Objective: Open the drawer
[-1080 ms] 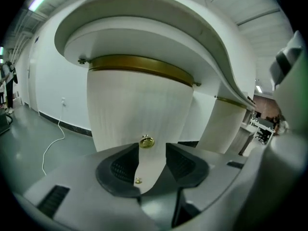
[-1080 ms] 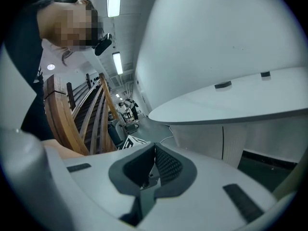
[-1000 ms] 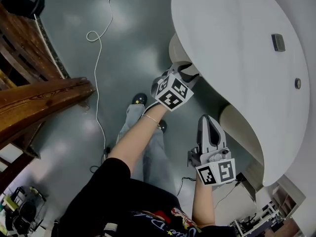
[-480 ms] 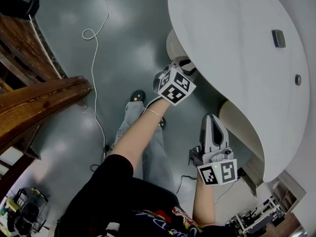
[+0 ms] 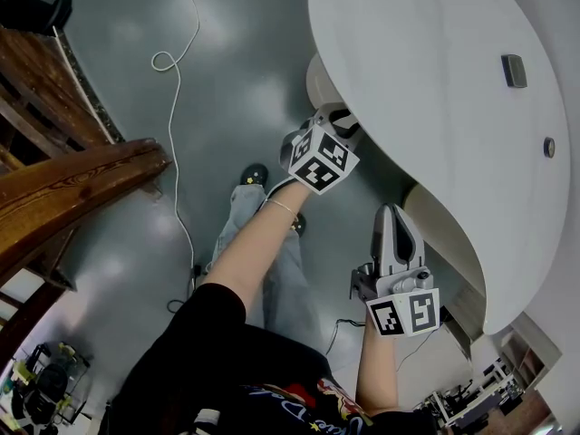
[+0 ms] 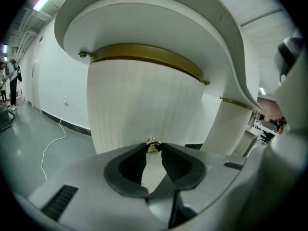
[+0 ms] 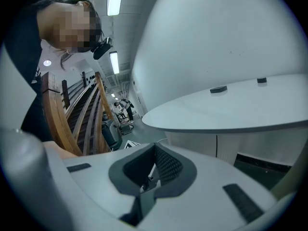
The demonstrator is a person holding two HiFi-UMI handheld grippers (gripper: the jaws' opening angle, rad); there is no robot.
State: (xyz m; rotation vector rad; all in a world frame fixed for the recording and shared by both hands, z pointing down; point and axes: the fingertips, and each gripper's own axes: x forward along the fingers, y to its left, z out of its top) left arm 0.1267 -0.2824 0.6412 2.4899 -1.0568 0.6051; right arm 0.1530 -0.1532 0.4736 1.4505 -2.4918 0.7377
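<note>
The person is wearing a black short-sleeved T-shirt, filling the head view around six o'clock, with a red, yellow and white print showing on its front. Pale grey-blue jeans are covering the legs, dark shoes are peeking out at their twelve o'clock end, and a thin bracelet is circling the left wrist.

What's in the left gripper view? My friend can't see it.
The left tool has its dark jaws closing around a small gold knob on a white, ribbed, rounded drawer front. Above it a gold band runs under a curved white desktop. A white cable trails over the grey floor at left.
</note>
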